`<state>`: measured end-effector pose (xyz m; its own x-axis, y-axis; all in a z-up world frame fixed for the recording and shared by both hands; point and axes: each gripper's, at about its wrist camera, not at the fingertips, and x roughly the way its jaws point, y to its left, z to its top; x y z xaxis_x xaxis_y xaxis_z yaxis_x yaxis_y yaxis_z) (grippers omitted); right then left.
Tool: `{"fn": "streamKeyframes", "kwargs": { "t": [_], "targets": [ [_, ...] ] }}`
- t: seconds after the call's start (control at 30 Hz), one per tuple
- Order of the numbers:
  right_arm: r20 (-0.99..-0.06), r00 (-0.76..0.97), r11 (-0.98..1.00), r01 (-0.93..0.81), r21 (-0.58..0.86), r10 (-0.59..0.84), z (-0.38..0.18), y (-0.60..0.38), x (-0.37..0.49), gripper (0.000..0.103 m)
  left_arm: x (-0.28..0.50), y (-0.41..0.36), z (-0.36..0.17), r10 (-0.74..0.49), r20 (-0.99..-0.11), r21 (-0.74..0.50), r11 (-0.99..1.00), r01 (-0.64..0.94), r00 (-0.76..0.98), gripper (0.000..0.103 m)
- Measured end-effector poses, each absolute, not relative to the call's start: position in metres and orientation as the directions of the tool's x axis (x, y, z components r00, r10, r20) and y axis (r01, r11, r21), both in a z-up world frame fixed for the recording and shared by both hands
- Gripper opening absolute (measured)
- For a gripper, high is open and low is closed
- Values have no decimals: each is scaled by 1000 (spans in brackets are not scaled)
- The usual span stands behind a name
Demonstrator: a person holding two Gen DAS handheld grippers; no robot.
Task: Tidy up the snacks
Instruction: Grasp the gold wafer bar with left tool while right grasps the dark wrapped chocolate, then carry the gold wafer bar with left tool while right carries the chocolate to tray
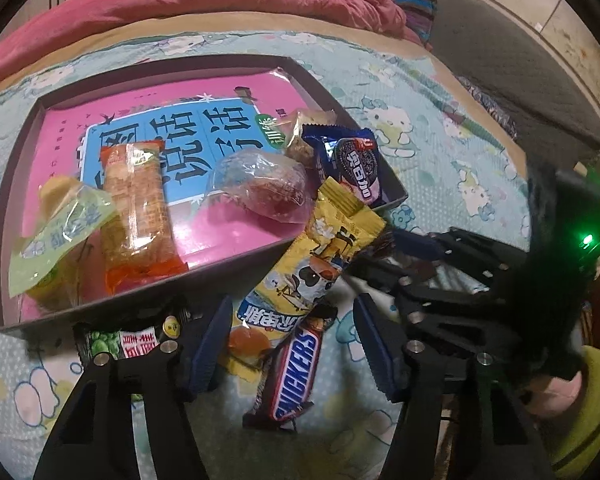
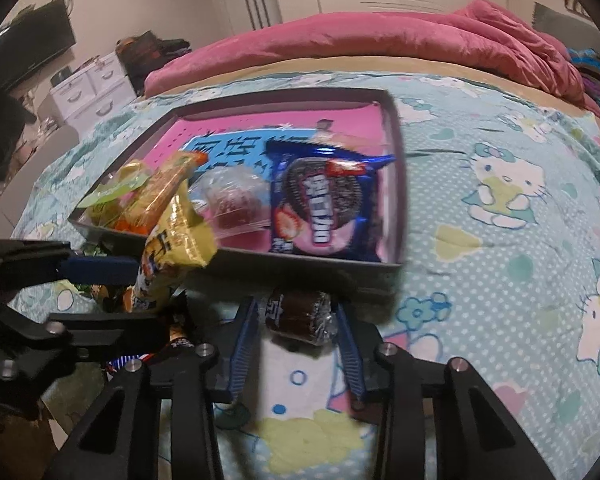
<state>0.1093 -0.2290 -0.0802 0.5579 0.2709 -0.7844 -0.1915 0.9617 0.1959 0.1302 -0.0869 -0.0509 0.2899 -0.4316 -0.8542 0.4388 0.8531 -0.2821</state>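
Bedspread point(image 2: 500, 280): right gripper point(image 2: 296, 344) clasps brown cake point(image 2: 300, 316); only left view shows open left gripper point(image 1: 288, 344) straddling Snickers point(image 1: 292, 376).

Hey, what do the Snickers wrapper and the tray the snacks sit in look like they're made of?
Snickers wrapper: glossy printed plastic film, judging by its sheen and crimped ends. Tray: probably cardboard, a shallow box lid; its thin, straight walls look matte grey-brown with no shine, though stiff plastic can't be ruled out.

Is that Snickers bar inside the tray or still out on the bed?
Out. The Snickers bar lies on the bedsheet, in front of the tray.
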Motion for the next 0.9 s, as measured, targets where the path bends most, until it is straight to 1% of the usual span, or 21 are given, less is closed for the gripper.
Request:
{"fn": "streamKeyframes", "kwargs": {
  "t": [0.07,0.2,0.23,0.33,0.4,0.43,0.7,0.77,0.9],
  "targets": [
    [-781,561,961,-171,216,276,-79,-236,109,40,132,-89,-53,-419,-860,-269,856,442,290,55],
    [-775,563,957,-132,259,287,-78,-249,109,40,139,-89,-56,-416,-863,-273,862,428,288,47],
    [-774,563,955,-125,267,290,-78,-251,110,40,139,-89,-56,-414,-863,-272,863,427,288,44],
    [-770,563,951,-114,287,300,-79,-255,109,40,139,-89,-58,-413,-863,-271,864,424,291,39],
    [-769,564,951,-117,288,302,-78,-255,109,40,138,-88,-57,-418,-857,-274,864,422,300,33],
    [-766,564,949,-121,292,307,-78,-255,109,40,137,-86,-55,-425,-851,-278,863,423,308,27],
    [-744,577,939,-154,307,338,-70,-250,104,39,130,-69,-31,-457,-811,-305,863,402,366,20],
    [-738,582,938,-161,308,342,-68,-249,102,39,129,-62,-24,-469,-799,-320,862,394,377,16],
    [-731,587,936,-171,307,348,-64,-246,99,39,129,-45,-13,-458,-787,-316,875,368,414,16]
  ]
}}
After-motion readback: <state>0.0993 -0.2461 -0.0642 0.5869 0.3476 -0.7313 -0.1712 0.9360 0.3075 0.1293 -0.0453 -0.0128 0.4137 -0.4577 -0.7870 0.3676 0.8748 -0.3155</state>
